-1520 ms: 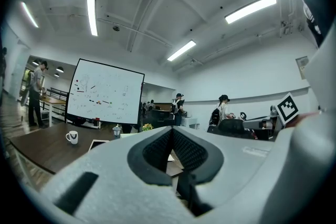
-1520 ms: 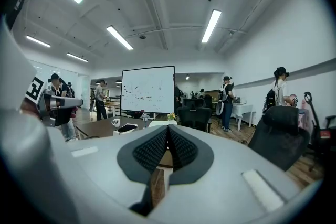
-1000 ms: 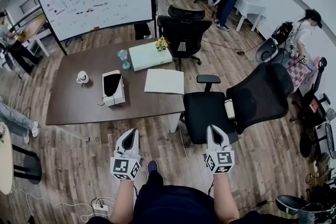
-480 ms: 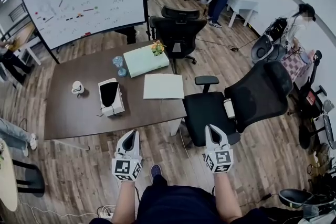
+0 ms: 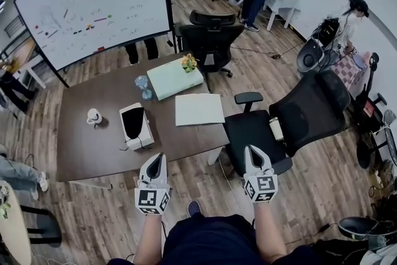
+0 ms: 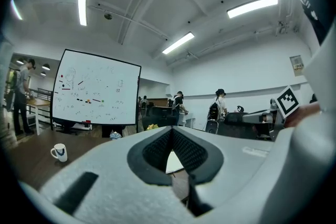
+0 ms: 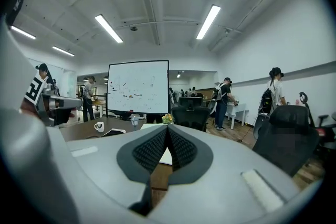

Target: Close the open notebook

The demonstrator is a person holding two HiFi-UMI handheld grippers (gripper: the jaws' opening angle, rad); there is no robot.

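Nearer now than a second ago, the table (image 5: 87, 146) sits lower in my head view, and the notebook (image 5: 199, 110) has slid down and to the right with it. Both claws hang where they were, low in front of me over the wood floor (image 5: 93, 220), well short of the table edge.

My left claw (image 5: 154, 161) is clenched, tips pressed together on nothing. My right claw (image 5: 255, 154) is the same, pinched closed and empty.

The notebook lies flat with its white face up by the table's near right edge, at 1 o'clock from the left claw and 11 o'clock from the right. A black chair (image 5: 257, 133) stands at 12 o'clock from the right claw, just beside the table. A mug (image 5: 93, 116) sits at 10 o'clock from the left claw.
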